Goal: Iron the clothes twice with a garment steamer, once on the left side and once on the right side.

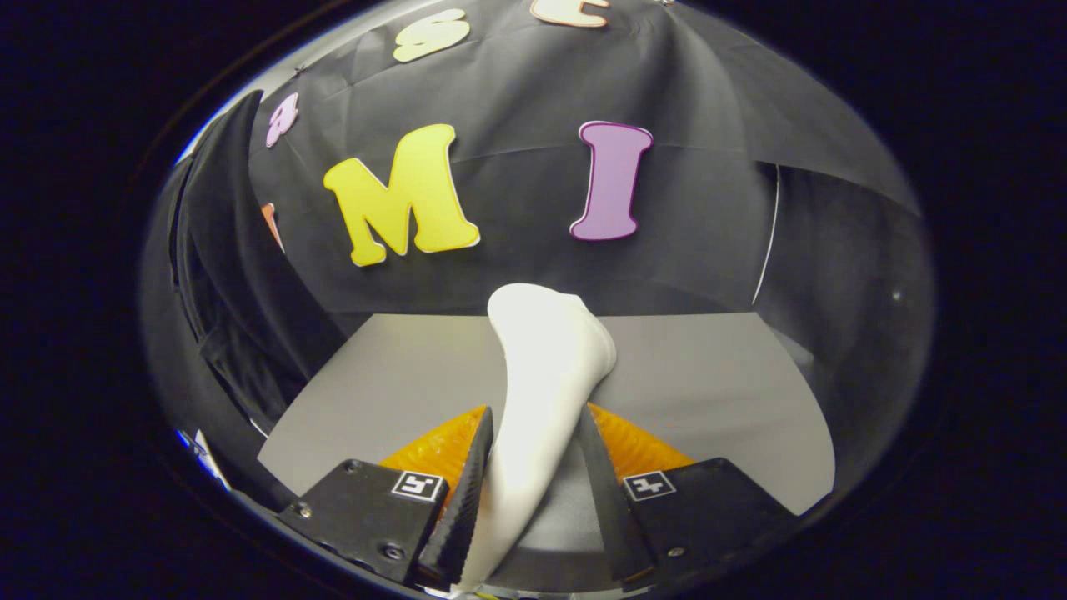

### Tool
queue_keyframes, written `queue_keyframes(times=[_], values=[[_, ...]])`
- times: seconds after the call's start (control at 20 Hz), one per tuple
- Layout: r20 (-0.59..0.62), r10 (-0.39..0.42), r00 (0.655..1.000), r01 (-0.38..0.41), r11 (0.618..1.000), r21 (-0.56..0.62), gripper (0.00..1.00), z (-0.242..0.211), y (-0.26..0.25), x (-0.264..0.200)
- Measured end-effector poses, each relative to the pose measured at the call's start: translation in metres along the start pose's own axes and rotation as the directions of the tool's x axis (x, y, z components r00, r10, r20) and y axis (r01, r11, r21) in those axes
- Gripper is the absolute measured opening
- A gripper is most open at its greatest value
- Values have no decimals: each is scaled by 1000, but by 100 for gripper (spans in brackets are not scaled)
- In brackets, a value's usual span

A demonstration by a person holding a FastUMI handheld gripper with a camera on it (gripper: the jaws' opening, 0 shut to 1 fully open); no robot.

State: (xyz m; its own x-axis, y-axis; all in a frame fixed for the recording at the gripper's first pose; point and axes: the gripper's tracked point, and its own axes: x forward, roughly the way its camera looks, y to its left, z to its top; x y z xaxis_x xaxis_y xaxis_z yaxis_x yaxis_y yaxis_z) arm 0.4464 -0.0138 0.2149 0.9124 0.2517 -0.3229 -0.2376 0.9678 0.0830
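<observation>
Above the flat grey bench (400, 375), the jaws clamp the smooth white plastic garment steamer (542, 375), head at 12 o'clock; next, carry it towards the dark hanging clothes (242, 275) at 9 o'clock.

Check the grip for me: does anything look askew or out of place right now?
The white garment steamer sits between the gripper fingers but leans, its head tipped toward the right finger over the grey table. Whether both fingers press it is unclear. The dark clothes hang off to the left, not ahead.

Steamer (546, 367) base behind jaws.
</observation>
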Motion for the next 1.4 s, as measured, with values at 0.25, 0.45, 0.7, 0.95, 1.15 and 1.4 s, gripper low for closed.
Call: queue_keyframes(times=[0.25,0.45,0.7,0.95,1.15,1.4], values=[[-44,-59,997,60,998,19,64,-3,1,6],[-84,-91,992,95,994,51,62,-8,0,9],[-108,-115,988,125,988,96,55,-9,-1,7],[-81,-81,993,94,979,183,42,-5,8,-1],[-6,-67,998,68,984,166,41,8,24,-27],[88,-26,996,12,987,158,40,20,62,-73]])
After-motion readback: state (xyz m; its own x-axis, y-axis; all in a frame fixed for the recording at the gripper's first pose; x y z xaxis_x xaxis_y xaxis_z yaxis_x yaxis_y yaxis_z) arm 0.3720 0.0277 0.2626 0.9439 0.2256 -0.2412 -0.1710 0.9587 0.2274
